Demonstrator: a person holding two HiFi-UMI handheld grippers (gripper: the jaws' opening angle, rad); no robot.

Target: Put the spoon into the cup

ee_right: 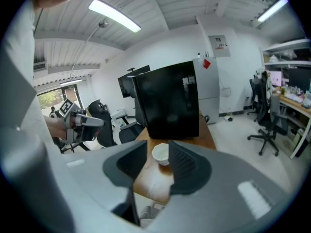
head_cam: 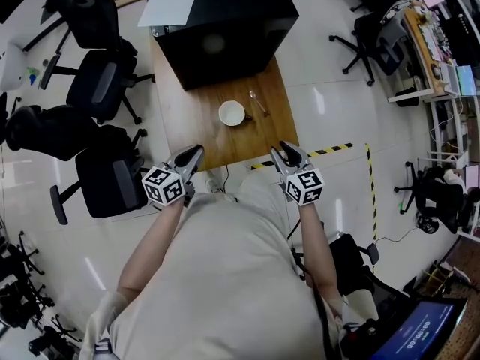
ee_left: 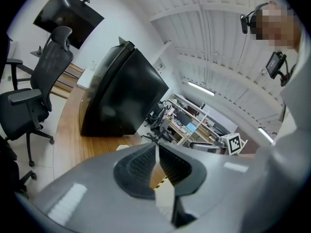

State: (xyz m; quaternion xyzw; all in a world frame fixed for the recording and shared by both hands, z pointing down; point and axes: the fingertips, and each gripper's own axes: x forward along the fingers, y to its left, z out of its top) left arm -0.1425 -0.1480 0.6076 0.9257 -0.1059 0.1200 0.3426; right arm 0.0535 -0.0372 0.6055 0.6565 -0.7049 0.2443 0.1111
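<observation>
A white cup (head_cam: 232, 113) stands upright on the wooden table (head_cam: 225, 145), and a small metal spoon (head_cam: 259, 102) lies just to its right. Both grippers hover at the table's near edge, short of the cup. My left gripper (head_cam: 195, 154) is at the left with its jaws together and nothing in them (ee_left: 156, 149). My right gripper (head_cam: 289, 154) is at the right with its jaws apart and empty (ee_right: 158, 147). Between those jaws the cup (ee_right: 162, 153) shows further ahead on the table. The right gripper view does not show the spoon.
A large black box (head_cam: 225, 21) with a white sheet (head_cam: 171, 0) on top fills the far end of the table. Black office chairs (head_cam: 105, 81) crowd the left side. Yellow-black tape (head_cam: 330, 151) marks the floor at the right, with desks and chairs (head_cam: 375, 36) beyond.
</observation>
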